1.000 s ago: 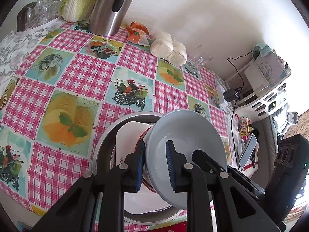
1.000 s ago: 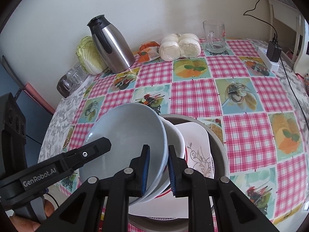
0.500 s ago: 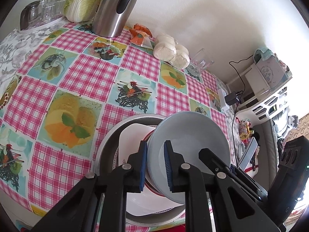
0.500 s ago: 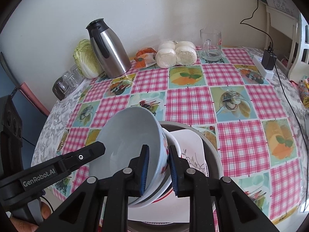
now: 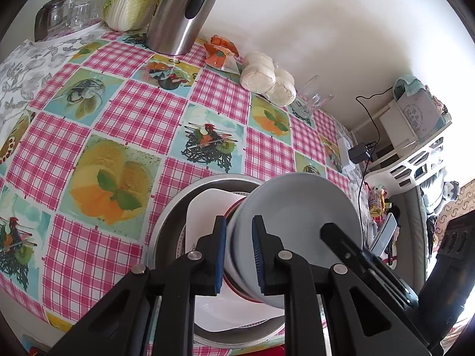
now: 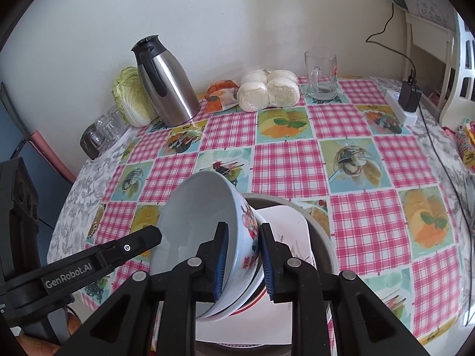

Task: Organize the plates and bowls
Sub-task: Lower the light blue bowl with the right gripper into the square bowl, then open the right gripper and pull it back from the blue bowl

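Observation:
A stack of nested white bowls (image 5: 297, 213) (image 6: 202, 225), the top one with a red picture outside, is held tilted above a metal basin (image 5: 169, 222) (image 6: 323, 237). A white square plate (image 5: 204, 207) (image 6: 285, 222) lies in the basin under them. My left gripper (image 5: 239, 255) is shut on the bowls' rim from one side. My right gripper (image 6: 242, 264) is shut on the rim from the opposite side. Each gripper shows in the other's view.
On the checked tablecloth by the wall stand a steel thermos jug (image 6: 166, 89), a cabbage (image 6: 130, 98), bagged buns (image 6: 267, 89), a snack packet (image 6: 222, 98), a glass mug (image 6: 322, 71) and a tray of glasses (image 6: 101, 133). A power strip with a plugged adapter (image 6: 406, 101) lies at the right.
Both grippers have lifted the bowl stack higher and tilted it more upright. The outer side of the top bowl with its red picture now shows in the right wrist view.

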